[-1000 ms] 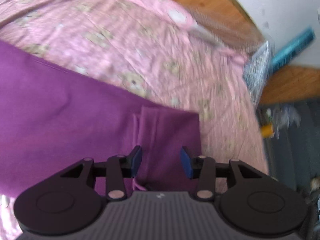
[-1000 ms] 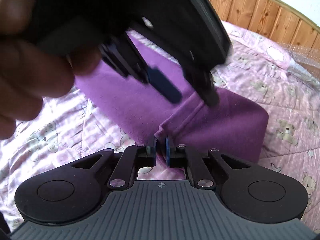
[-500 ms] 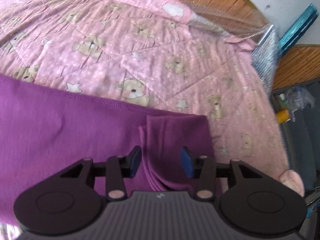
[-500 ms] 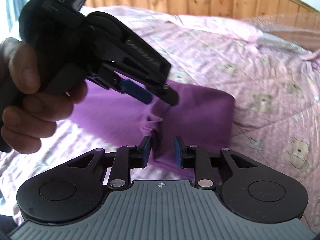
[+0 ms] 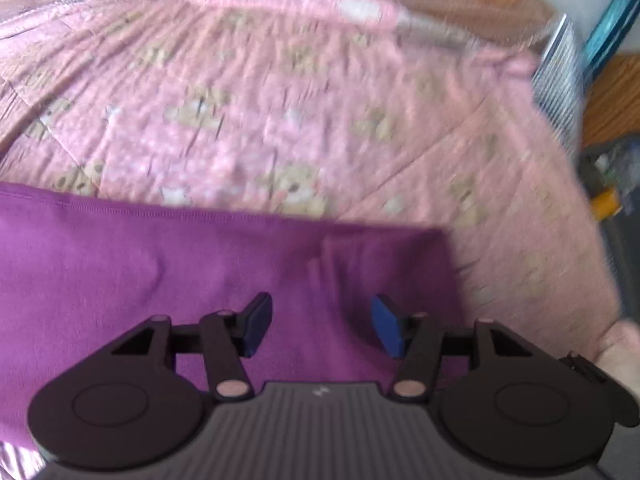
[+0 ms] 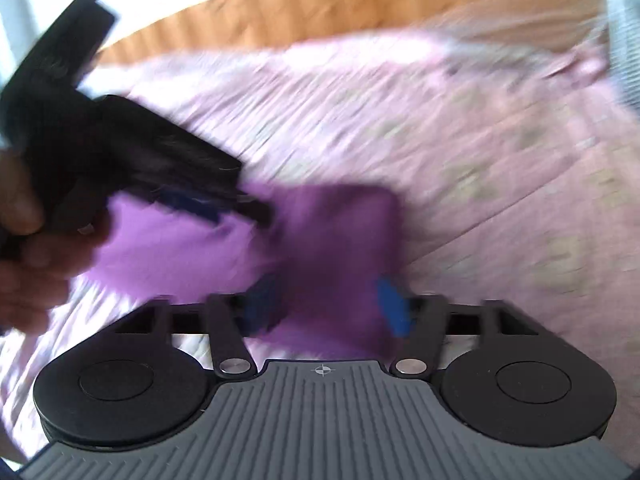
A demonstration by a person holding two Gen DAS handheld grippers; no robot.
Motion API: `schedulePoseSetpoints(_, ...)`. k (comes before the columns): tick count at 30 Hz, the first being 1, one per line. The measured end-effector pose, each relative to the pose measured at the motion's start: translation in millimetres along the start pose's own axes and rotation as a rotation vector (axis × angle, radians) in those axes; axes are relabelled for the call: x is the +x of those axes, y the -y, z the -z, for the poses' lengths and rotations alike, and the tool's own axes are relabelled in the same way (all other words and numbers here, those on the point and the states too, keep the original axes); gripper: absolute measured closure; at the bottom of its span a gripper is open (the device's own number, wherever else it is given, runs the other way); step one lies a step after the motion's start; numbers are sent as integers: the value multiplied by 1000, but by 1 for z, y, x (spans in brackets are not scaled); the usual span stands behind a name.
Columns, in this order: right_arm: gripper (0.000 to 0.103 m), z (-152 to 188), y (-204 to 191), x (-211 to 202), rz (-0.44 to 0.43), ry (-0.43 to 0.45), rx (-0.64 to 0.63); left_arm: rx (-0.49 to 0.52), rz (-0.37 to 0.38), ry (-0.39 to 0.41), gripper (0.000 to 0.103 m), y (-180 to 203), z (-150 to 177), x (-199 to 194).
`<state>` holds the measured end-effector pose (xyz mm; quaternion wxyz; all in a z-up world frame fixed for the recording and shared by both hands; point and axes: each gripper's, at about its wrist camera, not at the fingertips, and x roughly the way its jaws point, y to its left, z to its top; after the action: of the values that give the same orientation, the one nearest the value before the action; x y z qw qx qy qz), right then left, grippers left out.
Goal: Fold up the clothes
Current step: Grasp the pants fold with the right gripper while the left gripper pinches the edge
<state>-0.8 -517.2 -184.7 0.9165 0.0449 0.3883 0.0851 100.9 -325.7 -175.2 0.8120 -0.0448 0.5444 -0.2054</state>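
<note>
A purple garment (image 5: 168, 276) lies folded flat on a pink bedspread (image 5: 280, 120) printed with teddy bears. My left gripper (image 5: 322, 328) hovers just above its right part, jaws opening, with no cloth pinched between the blue pads (image 5: 386, 330). In the right wrist view the same purple garment (image 6: 328, 240) lies below my right gripper (image 6: 326, 306), whose jaws are opening with nothing gripped between them. The left gripper (image 6: 236, 210), held by a hand (image 6: 28, 248), appears there at the left, over the garment's far side. Both views are blurred by motion.
A wooden headboard (image 6: 320, 8) runs behind the bed. At the right edge of the bed stand a grey ribbed object (image 5: 560, 76), a teal tube (image 5: 612, 20) and a dark bin of clutter (image 5: 616, 184). Bedspread extends beyond the garment.
My right gripper went from shut on a fold of the purple garment to wide open, letting it go, and rolled. My left gripper opened wider and lifted slightly; the garment lies flatter.
</note>
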Motion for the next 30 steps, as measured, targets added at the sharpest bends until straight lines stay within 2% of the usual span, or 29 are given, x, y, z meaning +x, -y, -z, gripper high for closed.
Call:
schedulePoseSetpoints(1,29,1,4,5,11,-24,21,-7,21,16,39,2,-2,-7)
schedulePoseSetpoints(2,36,3,9,10,15,-51,43,-2,39,21,37,6,-5,-10)
schedulePoseSetpoints(3,60,7,11,16,-9,-92,62,8,61,13,36,13,-9,-9)
schedulePoseSetpoints(4,75,9,11,20,-21,-117,65,19,82,-3,36,20,-13,-7)
schedulePoseSetpoints(6,91,9,5,15,0,-84,38,42,119,-48,36,33,-20,3)
schedulePoseSetpoints(10,93,0,-23,-7,9,24,-46,62,206,-163,34,53,-20,30)
schedulePoseSetpoints(12,93,-2,-40,-17,-3,68,-85,98,213,-188,36,53,-18,37)
schedulePoseSetpoints(13,94,-2,-48,-19,-4,74,-96,118,208,-191,42,50,-17,38)
schedulePoseSetpoints(15,93,2,-60,-20,-11,92,-102,155,196,-195,88,45,-16,39)
schedulePoseSetpoints(16,90,4,-63,-19,-10,108,-97,157,194,-184,88,37,-15,34)
schedulePoseSetpoints(17,72,7,-66,-19,-8,122,-94,144,215,-169,89,27,-18,27)
schedulePoseSetpoints(18,45,10,-69,-19,8,128,-91,127,238,-151,89,17,-20,18)
schedulePoseSetpoints(20,30,12,-78,-17,36,130,-98,94,272,-110,89,-8,-24,-4)
schedulePoseSetpoints(22,31,10,-88,-2,47,72,-118,48,300,-80,89,-35,-29,-24)
schedulePoseSetpoints(23,44,9,-93,10,42,40,-121,28,305,-68,90,-49,-32,-33)
schedulePoseSetpoints(24,66,7,-101,15,27,28,-123,12,306,-58,90,-63,-34,-41)
schedulePoseSetpoints(26,83,2,-128,26,30,18,-203,-19,292,-44,90,-94,-36,-52)
schedulePoseSetpoints(30,84,6,-181,51,94,-35,-412,-85,238,-46,90,-153,-26,-52)
